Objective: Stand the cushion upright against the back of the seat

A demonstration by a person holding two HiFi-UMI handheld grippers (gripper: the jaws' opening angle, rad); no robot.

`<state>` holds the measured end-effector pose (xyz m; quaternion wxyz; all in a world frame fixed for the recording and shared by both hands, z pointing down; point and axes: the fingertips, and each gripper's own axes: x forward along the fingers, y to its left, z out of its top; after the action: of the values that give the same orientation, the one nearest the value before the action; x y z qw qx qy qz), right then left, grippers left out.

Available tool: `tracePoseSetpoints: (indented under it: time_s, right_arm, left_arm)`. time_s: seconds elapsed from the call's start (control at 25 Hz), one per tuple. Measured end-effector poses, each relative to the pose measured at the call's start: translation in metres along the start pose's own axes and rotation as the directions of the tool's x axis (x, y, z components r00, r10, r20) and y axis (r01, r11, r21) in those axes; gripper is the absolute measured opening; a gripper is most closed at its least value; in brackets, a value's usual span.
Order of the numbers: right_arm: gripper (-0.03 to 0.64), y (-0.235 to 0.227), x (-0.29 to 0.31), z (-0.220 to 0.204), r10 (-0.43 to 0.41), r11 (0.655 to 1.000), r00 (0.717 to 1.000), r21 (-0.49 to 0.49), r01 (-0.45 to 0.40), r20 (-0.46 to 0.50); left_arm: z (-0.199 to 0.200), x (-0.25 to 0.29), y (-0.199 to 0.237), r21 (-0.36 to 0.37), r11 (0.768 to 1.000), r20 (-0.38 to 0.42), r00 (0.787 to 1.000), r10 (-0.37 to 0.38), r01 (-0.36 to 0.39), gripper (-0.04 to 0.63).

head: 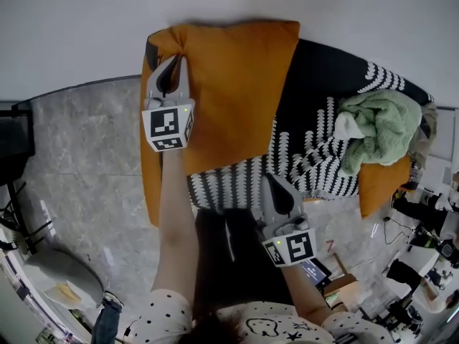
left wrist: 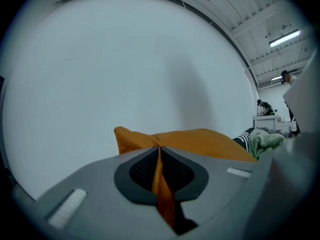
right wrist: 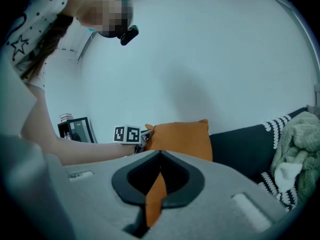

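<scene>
Left gripper (head: 174, 67): closed on a pinch of orange fabric at the upper left corner of the cushion (head: 229, 92); in the left gripper view (left wrist: 160, 148) a thin fold is seen clamped between the nearly meeting jaws.
Right gripper (head: 271, 185): closed on the same orange fabric near the seat's front edge; in the right gripper view (right wrist: 160, 154) a narrow strip is seen trapped between the jaws.
Cushion: held at the left end of the seat (head: 323, 70), towards its back; in the right gripper view (right wrist: 180, 139) it is seen roughly upright, its top edge above the seat's dark back (right wrist: 240, 149). Whether it leans on that back cannot be told.
Seat cover (head: 315, 163): black with rows of white marks, spread over the seat from the middle to the right end.
Green blanket (head: 380, 131): bunched at the right end of the seat; also seen in the right gripper view (right wrist: 300, 144) and the left gripper view (left wrist: 265, 141).
Marker cube (head: 168, 126): carried on the left gripper over the seat's left end; seen in the right gripper view (right wrist: 126, 134).
Wall (head: 72, 27): plain white, behind the seat.
Floor (head: 86, 163): grey stone pattern, left of the seat.
</scene>
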<state>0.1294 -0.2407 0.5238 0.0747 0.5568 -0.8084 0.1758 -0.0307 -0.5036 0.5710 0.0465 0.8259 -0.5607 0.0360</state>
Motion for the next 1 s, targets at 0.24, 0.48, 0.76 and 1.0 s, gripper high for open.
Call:
tracePoseSetpoints:
  time_s: [0.24, 0.48, 0.76, 1.0]
  right_arm:
    - [-0.002, 0.002, 0.004, 0.006, -0.007, 1.0, 1.0, 0.002, 0.007, 0.01]
    - [-0.002, 0.002, 0.007, 0.01, -0.009, 1.0, 1.0, -0.002, 0.009, 0.012]
    - [-0.002, 0.008, 0.008, 0.009, 0.008, 1.0, 1.0, -0.009, -0.007, 0.009]
    - [-0.002, 0.013, 0.007, 0.009, 0.011, 1.0, 1.0, -0.004, -0.01, 0.022]
  left_arm:
    - [-0.004, 0.003, 0.005, -0.02, 1.0, -0.006, 1.0, 0.004, -0.004, 0.014]
    - [0.005, -0.004, 0.0, -0.054, 0.998, 0.044, 0.999, -0.009, 0.011, 0.046]
    - [0.01, -0.009, -0.001, -0.057, 0.998, 0.057, 0.998, -0.013, 0.016, 0.063]
    - [0.027, -0.034, -0.006, -0.029, 1.0, 0.075, 0.997, -0.006, 0.008, 0.107]
